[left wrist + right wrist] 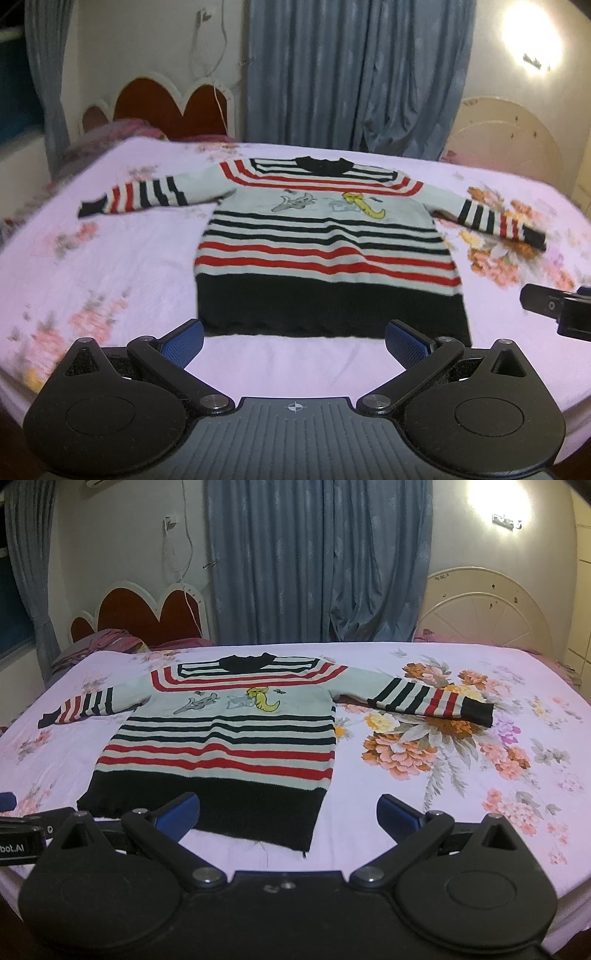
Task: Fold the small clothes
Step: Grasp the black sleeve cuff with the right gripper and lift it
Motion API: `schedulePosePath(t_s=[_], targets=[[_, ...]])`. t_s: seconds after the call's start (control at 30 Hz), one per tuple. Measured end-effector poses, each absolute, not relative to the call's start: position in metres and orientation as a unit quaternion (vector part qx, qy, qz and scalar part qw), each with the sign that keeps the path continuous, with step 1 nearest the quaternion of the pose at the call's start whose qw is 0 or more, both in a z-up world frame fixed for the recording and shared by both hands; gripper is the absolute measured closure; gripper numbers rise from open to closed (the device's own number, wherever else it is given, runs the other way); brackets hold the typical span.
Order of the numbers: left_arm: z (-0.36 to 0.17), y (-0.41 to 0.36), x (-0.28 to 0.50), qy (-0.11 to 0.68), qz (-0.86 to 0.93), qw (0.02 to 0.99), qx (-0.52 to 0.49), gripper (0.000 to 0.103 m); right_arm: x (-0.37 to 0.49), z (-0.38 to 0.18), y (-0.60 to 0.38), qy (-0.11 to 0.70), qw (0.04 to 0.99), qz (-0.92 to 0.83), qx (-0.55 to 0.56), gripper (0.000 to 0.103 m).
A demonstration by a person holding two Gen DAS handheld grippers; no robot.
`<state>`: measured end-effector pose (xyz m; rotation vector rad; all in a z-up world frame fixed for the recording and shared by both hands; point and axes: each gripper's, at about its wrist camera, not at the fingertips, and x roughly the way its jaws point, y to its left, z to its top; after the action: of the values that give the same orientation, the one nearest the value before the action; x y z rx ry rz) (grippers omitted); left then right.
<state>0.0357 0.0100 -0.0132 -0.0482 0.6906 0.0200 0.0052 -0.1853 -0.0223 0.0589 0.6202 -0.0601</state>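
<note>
A small striped sweater in red, black and pale grey lies flat on the bed, front up, both sleeves spread out sideways, black hem nearest me. My left gripper is open just in front of the hem, nothing between its blue pads. My right gripper is open too, over the hem's right corner. Part of the right gripper shows at the right edge of the left wrist view. The left gripper shows at the left edge of the right wrist view.
The bed has a lilac floral sheet. Behind it stand a red heart-shaped headboard, blue curtains and a white round headboard. A pink blanket lies at the far left.
</note>
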Motion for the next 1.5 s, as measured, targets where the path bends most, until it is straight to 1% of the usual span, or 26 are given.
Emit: schedulePosePath(t_s=[0.13, 0.2, 0.37, 0.43, 0.5, 0.57, 0.6, 0.67, 0.7, 0.77, 0.83, 0.87, 0.93, 1.07, 1.2, 1.3, 1.4, 1.43, 1.47, 1.5], targets=[[-0.021, 0.019, 0.068, 0.353, -0.048, 0.932, -0.065, 0.0, 0.026, -0.02, -0.191, 0.292, 0.955, -0.045, 0.037, 0.001], [-0.02, 0.016, 0.088, 0.346, -0.068, 0.934, -0.065, 0.0, 0.039, -0.019, -0.196, 0.283, 0.957, -0.052, 0.044, 0.004], [-0.005, 0.0, 0.149, 0.33, -0.115, 0.934, -0.074, 0.0, 0.081, -0.017, -0.218, 0.277, 0.954, -0.089, 0.067, 0.022], [-0.001, -0.006, 0.171, 0.332, -0.134, 0.931, -0.074, 0.0, 0.094, -0.015, -0.231, 0.269, 0.954, -0.108, 0.078, 0.026], [-0.002, -0.015, 0.19, 0.328, -0.132, 0.934, -0.051, 0.0, 0.105, -0.013, -0.246, 0.254, 0.955, -0.127, 0.089, 0.027], [-0.008, -0.026, 0.213, 0.341, -0.113, 0.933, -0.028, 0.0, 0.116, -0.016, -0.261, 0.255, 0.951, -0.145, 0.096, 0.036], [-0.013, -0.029, 0.223, 0.345, -0.104, 0.932, -0.027, 0.0, 0.123, -0.018, -0.271, 0.256, 0.949, -0.154, 0.1, 0.038], [-0.024, -0.035, 0.245, 0.353, -0.098, 0.93, -0.029, 0.0, 0.136, -0.025, -0.295, 0.258, 0.944, -0.173, 0.112, 0.047], [-0.03, -0.04, 0.255, 0.353, -0.089, 0.931, -0.034, 0.0, 0.143, -0.029, -0.308, 0.262, 0.94, -0.181, 0.121, 0.049], [-0.037, -0.046, 0.267, 0.334, -0.066, 0.938, -0.056, 0.0, 0.158, -0.041, -0.341, 0.267, 0.933, -0.194, 0.141, 0.058], [-0.046, -0.057, 0.284, 0.336, -0.051, 0.938, -0.065, 0.0, 0.174, -0.054, -0.372, 0.27, 0.927, -0.206, 0.158, 0.06], [-0.05, -0.064, 0.294, 0.348, -0.048, 0.934, -0.068, 0.0, 0.183, -0.062, -0.388, 0.272, 0.923, -0.212, 0.171, 0.064], [-0.057, -0.081, 0.311, 0.357, -0.053, 0.93, -0.07, 0.0, 0.201, -0.079, -0.423, 0.282, 0.912, -0.22, 0.202, 0.068], [-0.068, -0.12, 0.344, 0.371, -0.045, 0.927, -0.042, 0.0, 0.235, -0.112, -0.473, 0.286, 0.898, -0.235, 0.235, 0.071], [-0.074, -0.143, 0.37, 0.387, -0.036, 0.92, -0.045, 0.0, 0.256, -0.141, -0.507, 0.285, 0.881, -0.243, 0.289, 0.072], [-0.073, -0.154, 0.383, 0.391, -0.027, 0.919, -0.044, 0.0, 0.26, -0.155, -0.519, 0.269, 0.872, -0.241, 0.33, 0.073], [-0.074, -0.153, 0.395, 0.4, -0.021, 0.915, -0.043, 0.0, 0.26, -0.162, -0.534, 0.245, 0.861, -0.241, 0.375, 0.076], [-0.075, -0.15, 0.4, 0.407, -0.021, 0.912, -0.043, 0.0, 0.261, -0.164, -0.539, 0.239, 0.857, -0.243, 0.387, 0.08], [-0.076, -0.147, 0.404, 0.412, -0.018, 0.91, -0.041, 0.0, 0.262, -0.164, -0.541, 0.239, 0.854, -0.249, 0.39, 0.086], [-0.076, -0.143, 0.406, 0.417, -0.013, 0.908, -0.036, 0.0, 0.265, -0.164, -0.543, 0.24, 0.853, -0.252, 0.389, 0.088]])
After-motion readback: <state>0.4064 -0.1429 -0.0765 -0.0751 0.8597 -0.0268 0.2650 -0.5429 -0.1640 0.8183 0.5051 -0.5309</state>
